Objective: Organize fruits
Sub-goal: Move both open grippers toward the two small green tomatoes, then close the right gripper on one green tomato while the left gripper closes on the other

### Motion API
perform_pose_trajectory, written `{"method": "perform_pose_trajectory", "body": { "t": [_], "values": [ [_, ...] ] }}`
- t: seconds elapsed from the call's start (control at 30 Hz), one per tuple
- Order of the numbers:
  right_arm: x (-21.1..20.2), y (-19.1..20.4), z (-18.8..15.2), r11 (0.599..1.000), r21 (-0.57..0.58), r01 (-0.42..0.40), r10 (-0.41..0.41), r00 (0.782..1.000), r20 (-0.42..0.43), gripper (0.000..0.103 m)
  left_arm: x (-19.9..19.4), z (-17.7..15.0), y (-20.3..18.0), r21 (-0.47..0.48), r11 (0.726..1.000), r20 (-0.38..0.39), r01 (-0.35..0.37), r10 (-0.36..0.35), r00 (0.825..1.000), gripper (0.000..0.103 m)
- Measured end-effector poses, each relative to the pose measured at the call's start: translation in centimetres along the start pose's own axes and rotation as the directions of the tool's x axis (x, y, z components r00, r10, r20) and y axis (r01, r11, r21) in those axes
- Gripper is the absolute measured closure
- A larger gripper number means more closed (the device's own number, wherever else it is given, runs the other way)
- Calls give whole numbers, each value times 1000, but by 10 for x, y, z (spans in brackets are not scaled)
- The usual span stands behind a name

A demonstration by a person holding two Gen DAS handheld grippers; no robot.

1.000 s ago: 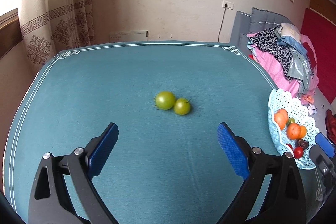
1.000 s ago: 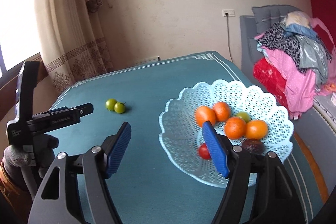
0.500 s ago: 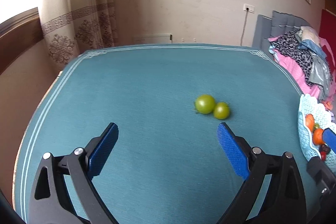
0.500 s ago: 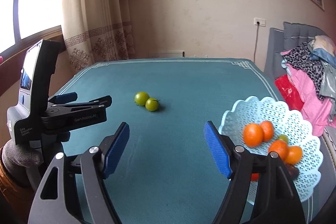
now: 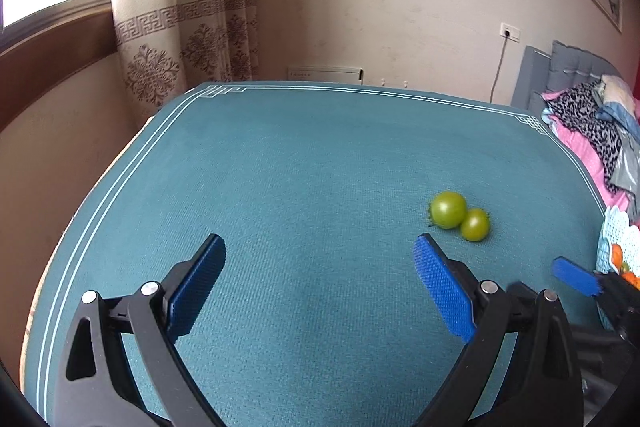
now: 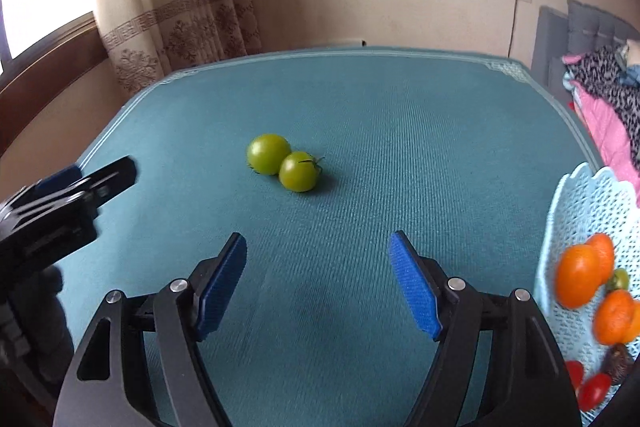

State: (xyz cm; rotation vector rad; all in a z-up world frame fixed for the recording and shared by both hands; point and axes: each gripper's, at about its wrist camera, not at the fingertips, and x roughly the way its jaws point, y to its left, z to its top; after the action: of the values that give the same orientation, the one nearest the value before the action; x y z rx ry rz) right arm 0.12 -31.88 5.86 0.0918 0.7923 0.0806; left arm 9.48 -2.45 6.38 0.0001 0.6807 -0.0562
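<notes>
Two green tomatoes (image 6: 282, 163) lie on the teal tablecloth (image 6: 360, 131), touching each other, near the middle of the table. The larger one (image 6: 268, 153) sits to the left; the smaller one (image 6: 298, 171), with a dark stem bit on its right side, sits just right of it. A pale blue lattice basket (image 6: 584, 203) stands at the table's right edge, well apart from them, holding oranges (image 6: 580, 281), a small green fruit, red tomatoes (image 6: 594, 391) and a dark fruit.

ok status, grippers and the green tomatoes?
Left gripper open, empty. Right gripper open, empty, short of the two green tomatoes, which touch on the teal cloth. Basket at right. Path clear.
</notes>
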Motion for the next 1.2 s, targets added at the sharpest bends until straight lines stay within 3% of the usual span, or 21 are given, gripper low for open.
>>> {"method": "perform_pose_trajectory", "body": {
  "t": [0.3,0.53,0.6,0.77,0.93,1.2],
  "values": [
    [38,5,20,1000,4,-8,8,1000,-27,32,7,-3,10,-47,999,-29,5,-7,1000,7],
    [55,12,35,1000,-15,-12,11,999,-34,52,14,-4,16,-63,998,-51,8,-11,999,7],
    [59,12,38,1000,-16,-16,15,999,-36,53,18,-4,17,-63,998,-58,7,-11,998,7],
    [66,13,41,999,-17,-34,33,998,-47,70,21,-5,17,-52,999,-63,11,-14,998,7],
    [56,16,37,998,-33,-48,47,998,-29,72,25,-7,12,-35,999,-67,4,-6,998,7],
    [27,7,30,1000,-19,1,0,1000,27,72,27,-9,-9,32,999,-63,18,-16,998,7]
  ]
}}
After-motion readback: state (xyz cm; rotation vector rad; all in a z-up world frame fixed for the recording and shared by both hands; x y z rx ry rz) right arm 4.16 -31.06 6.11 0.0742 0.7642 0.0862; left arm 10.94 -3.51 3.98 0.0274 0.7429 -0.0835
